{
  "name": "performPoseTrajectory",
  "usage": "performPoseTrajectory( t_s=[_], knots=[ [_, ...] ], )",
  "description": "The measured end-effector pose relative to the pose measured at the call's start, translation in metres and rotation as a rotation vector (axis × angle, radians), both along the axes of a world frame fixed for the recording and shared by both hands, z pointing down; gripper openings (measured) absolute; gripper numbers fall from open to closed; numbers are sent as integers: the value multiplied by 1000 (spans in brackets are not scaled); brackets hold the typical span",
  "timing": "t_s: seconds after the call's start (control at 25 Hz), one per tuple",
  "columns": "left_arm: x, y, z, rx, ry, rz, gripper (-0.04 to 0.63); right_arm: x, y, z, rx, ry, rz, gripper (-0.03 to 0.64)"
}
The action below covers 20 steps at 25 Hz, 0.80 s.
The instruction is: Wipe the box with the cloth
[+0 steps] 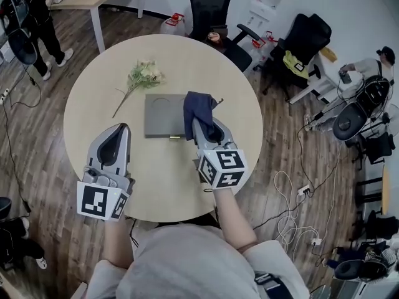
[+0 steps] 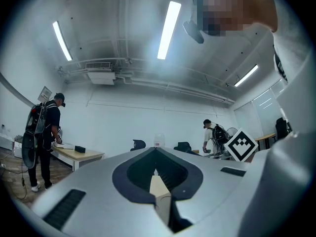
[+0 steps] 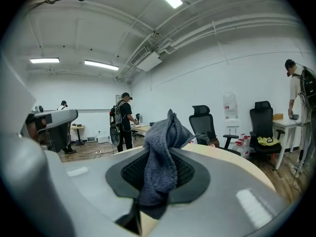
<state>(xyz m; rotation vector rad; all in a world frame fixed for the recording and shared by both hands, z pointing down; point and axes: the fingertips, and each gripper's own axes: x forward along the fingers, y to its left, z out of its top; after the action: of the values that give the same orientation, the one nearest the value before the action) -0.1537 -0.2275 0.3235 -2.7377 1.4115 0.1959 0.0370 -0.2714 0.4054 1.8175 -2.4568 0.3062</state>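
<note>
A flat grey box [image 1: 163, 114] lies in the middle of the round wooden table [image 1: 181, 189]. My right gripper [image 1: 201, 125] is shut on a dark blue cloth [image 1: 198, 107], which bunches up over the box's right edge. In the right gripper view the cloth [image 3: 165, 154] sticks up between the jaws and hides their tips. My left gripper [image 1: 122, 128] hovers over the table to the left of the box, clear of it, with its jaws together and nothing in them. The left gripper view looks across the room over those shut jaws [image 2: 156, 151]; the box does not show there.
A sprig of pale flowers [image 1: 144, 75] lies on the table behind the box's left corner. Office chairs [image 1: 211, 5] stand beyond the table, with another chair [image 1: 305, 39] at the right. People [image 1: 37, 17] stand at desks around the room. Cables [image 1: 293, 217] lie on the floor at right.
</note>
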Motion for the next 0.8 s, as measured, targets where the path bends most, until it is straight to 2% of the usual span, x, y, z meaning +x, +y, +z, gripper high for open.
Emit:
performPoseTrajectory(
  t_s=[0.24, 0.8],
  knots=[
    [-5, -16, 7, -23, 0, -18, 8, -10, -40, 22, -90, -9, -22, 89],
    [-25, -46, 34, -83, -5, -89, 8, -72, -117, 92, -283, 15, -155, 89]
  ],
)
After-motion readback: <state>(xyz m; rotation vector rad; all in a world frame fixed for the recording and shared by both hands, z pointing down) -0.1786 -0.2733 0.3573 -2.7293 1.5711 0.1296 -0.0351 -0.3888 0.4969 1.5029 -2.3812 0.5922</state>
